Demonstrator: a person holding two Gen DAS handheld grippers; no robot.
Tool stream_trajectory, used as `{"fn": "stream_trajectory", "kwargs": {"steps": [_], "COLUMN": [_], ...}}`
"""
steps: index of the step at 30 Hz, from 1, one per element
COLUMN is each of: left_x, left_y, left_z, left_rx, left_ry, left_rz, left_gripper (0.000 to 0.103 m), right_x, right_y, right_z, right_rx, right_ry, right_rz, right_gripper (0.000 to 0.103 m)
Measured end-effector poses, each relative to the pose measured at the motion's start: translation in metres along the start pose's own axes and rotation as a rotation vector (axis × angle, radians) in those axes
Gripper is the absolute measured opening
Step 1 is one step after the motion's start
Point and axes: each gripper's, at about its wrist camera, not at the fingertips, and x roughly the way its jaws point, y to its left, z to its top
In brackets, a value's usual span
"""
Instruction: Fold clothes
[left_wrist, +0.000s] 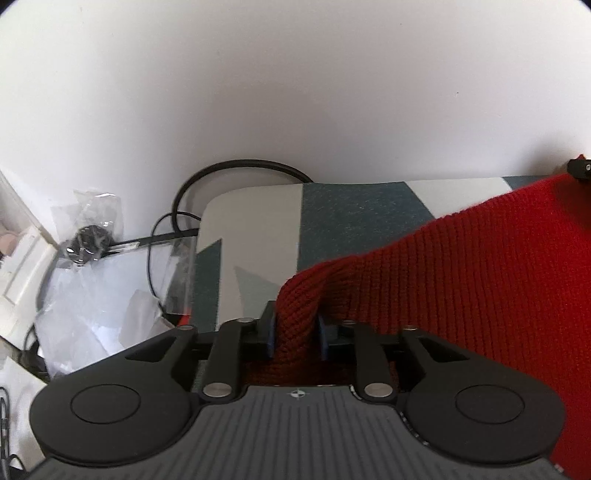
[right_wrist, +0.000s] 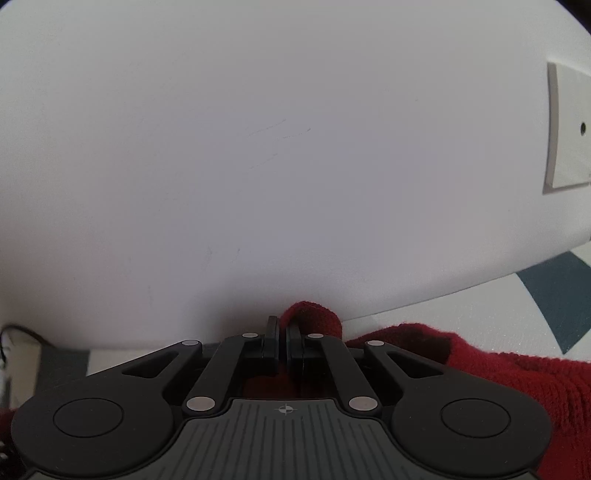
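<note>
2 close wrist views toward the wall, sharing the red knit (left_wrist: 461, 266).

Ribbed red knit sweater (left_wrist: 461, 266) (matt), crinkled glossy plastic bag (left_wrist: 92, 221)

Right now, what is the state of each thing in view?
Red sweater: lifted, stretched between both grippers.
Left gripper: fingers apart, a sweater fold between them.
Right gripper: shut on the sweater edge.
Plastic bags: crumpled beside the patterned cover.
Black cable: looped by the wall.
</note>
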Motion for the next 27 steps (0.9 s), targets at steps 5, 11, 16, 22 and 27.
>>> {"fn": "stream_trajectory", "kwargs": {"steps": [5, 11, 16, 22, 27], "left_x": [-0.007, -0.042, -0.082, -0.111, -0.124], "left_y": [0.008, 0.020, 0.002, -0.049, -0.099], "left_z": [-0.002, -0.004, -0.003, -0.011, -0.027], "left_rx": [-0.053, -0.059, 0.000, 0.113, 0.185], "left_ry": [0.003, 0.007, -0.002, 0.008, 0.040], "left_rz": [0.070, -0.001, -0.100, -0.223, -0.308], "left_gripper": [0.094, 0.095, 0.099, 0.100, 0.100], "right_x": [0.002, -0.030, -0.083, -0.134, -0.186], "right_y": [0.009, 0.009, -0.012, -0.077, -0.170], "right_z": [0.001, 0.020, 0.032, 0.055, 0.059], "right_rx": [-0.057, -0.038, 0.022, 0.084, 0.192], "right_ry": [0.012, -0.015, -0.068, -0.060, -0.059], "right_rz": [-0.039, 0.012, 0.015, -0.088, -0.220], "right_gripper": [0.009, 0.072, 0.074, 0.074, 0.073]}}
